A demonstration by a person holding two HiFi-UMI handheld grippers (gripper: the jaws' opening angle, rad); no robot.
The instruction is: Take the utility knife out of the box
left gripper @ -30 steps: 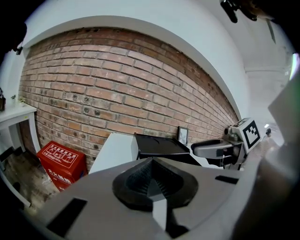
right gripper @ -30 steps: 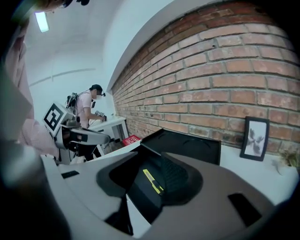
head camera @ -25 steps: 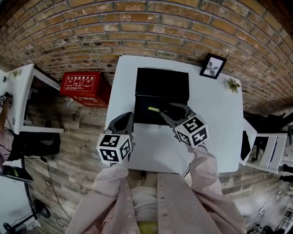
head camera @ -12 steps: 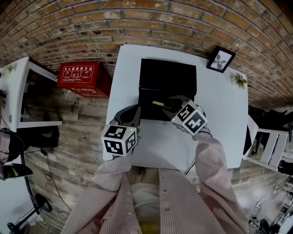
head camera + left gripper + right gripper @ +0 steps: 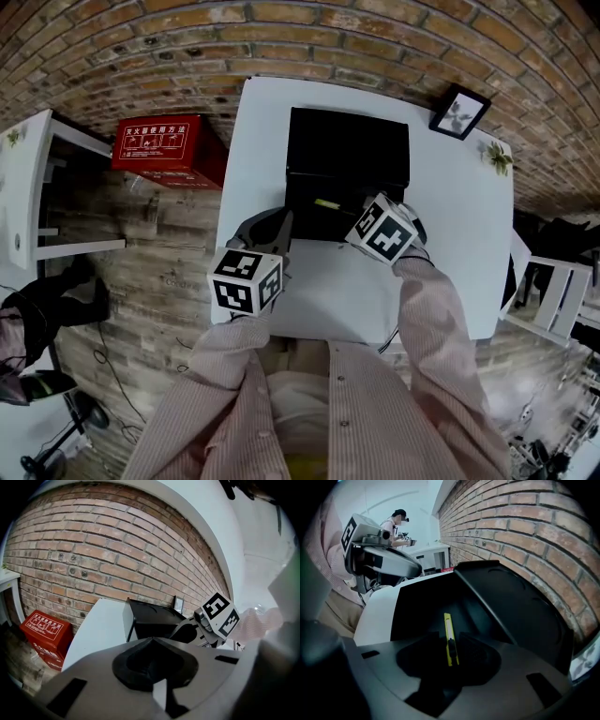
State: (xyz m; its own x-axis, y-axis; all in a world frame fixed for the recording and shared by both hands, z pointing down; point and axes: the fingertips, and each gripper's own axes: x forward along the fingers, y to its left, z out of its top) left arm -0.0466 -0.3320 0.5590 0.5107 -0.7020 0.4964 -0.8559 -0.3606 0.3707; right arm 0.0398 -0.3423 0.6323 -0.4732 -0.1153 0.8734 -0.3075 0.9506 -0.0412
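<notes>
An open black box (image 5: pixel 347 150) stands on the white table (image 5: pixel 450 262) with its lid tipped back toward the brick wall. A yellow utility knife (image 5: pixel 327 203) lies inside it. My right gripper (image 5: pixel 352 212) reaches into the box from the right. In the right gripper view the jaws of this gripper (image 5: pixel 449 640) sit tight on both sides of the near end of the knife (image 5: pixel 448 634). My left gripper (image 5: pixel 280 219) is shut and empty, just outside the box's front left corner. In the left gripper view, this gripper (image 5: pixel 151 641) points at the box (image 5: pixel 150 620).
A framed picture (image 5: pixel 459 111) and a small plant (image 5: pixel 497 157) sit at the table's far right. A red case (image 5: pixel 169 150) lies on the floor to the left, beside a white side table (image 5: pixel 37 187). A person (image 5: pixel 396 527) works far off.
My right gripper has gone forward into the box and its wide-open jaws have closed in on the knife. The left gripper has edged up to the box's front.
</notes>
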